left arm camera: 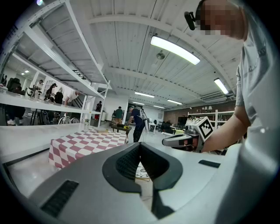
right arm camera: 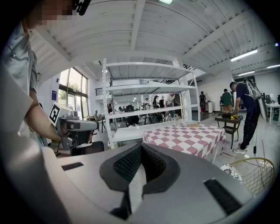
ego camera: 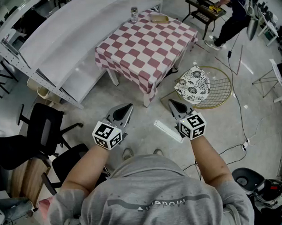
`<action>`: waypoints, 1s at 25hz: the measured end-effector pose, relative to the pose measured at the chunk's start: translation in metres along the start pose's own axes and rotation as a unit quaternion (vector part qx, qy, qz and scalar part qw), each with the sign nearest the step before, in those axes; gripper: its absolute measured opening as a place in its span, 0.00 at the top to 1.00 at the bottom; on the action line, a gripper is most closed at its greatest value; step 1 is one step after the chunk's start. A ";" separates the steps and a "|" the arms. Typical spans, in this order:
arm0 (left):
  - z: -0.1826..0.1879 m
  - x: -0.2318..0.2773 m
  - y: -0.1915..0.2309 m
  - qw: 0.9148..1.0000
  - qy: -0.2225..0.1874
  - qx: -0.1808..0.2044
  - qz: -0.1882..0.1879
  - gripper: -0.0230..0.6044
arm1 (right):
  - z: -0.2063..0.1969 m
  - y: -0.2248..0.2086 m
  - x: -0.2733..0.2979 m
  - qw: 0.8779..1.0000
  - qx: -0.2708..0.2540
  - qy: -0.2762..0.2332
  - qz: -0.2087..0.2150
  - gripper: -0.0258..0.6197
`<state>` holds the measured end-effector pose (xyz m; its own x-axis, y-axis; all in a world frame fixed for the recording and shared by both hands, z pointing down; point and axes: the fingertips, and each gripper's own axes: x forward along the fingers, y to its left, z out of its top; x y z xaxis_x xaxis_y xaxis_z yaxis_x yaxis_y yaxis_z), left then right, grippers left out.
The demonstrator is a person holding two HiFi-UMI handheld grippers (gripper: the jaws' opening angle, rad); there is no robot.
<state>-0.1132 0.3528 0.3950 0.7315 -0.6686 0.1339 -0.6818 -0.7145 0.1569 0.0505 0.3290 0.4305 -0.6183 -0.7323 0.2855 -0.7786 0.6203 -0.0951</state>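
Black office chair (ego camera: 40, 129) is sitting at far left, with the long white rack (ego camera: 60, 43) running beside it.
Left gripper (ego camera: 127, 107): the person is holding it out over the bare floor, jaws pressed together at the tips, nothing between the pads. It is pointing toward the near corner of the checked table (ego camera: 143, 49) without touching it.
A glass jar (ego camera: 134, 14) is standing upright at the table's far edge, and a flat tan box (ego camera: 159, 18) is lying just beside it at the far corner. Both are well apart from either gripper.
A white strip (ego camera: 168, 131) is lying on the floor between the two grippers, closer to the right one.
Right gripper (ego camera: 172, 103): jaws are also meeting at the tips, gripping nothing. It is hanging near the patterned cushion (ego camera: 192, 85), which is resting on the edge of a round gold wire frame (ego camera: 222, 90).
A second person (ego camera: 231, 16) is standing far right at a small dark stand.
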 end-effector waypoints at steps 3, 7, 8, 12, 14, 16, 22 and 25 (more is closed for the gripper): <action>-0.001 -0.002 -0.001 1.000 0.001 0.001 -0.002 0.94 | 0.001 0.002 0.000 1.000 0.000 -0.003 0.000 0.92; 0.000 -0.002 -0.005 1.000 0.001 0.003 -0.003 0.94 | 0.001 0.003 -0.001 1.000 -0.001 -0.004 0.000 0.92; 0.000 -0.001 -0.006 1.000 0.001 0.003 -0.003 0.94 | 0.001 0.003 -0.001 1.000 -0.001 -0.004 0.000 0.92; 0.000 0.002 -0.009 1.000 0.000 0.004 -0.004 0.94 | 0.001 0.002 -0.002 1.000 0.001 -0.006 0.005 0.92; 0.001 0.003 -0.011 1.000 0.000 0.005 -0.004 0.94 | 0.002 0.001 -0.002 1.000 0.003 -0.008 0.010 0.92; 0.001 0.006 -0.011 1.000 0.001 0.006 -0.004 0.94 | 0.003 0.000 -0.001 1.000 0.001 -0.009 0.012 0.92; 0.006 0.021 -0.015 1.000 0.003 0.012 0.001 0.94 | 0.007 -0.013 -0.001 1.000 -0.003 -0.013 0.016 0.92; 0.011 0.029 -0.020 1.000 0.002 0.017 0.005 0.94 | 0.008 -0.023 -0.004 1.000 0.000 -0.013 0.020 0.92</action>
<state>-0.0782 0.3455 0.3845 0.7247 -0.6748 0.1395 -0.6889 -0.7146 0.1218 0.0703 0.3150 0.4240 -0.6513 -0.7141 0.2566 -0.7533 0.6491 -0.1054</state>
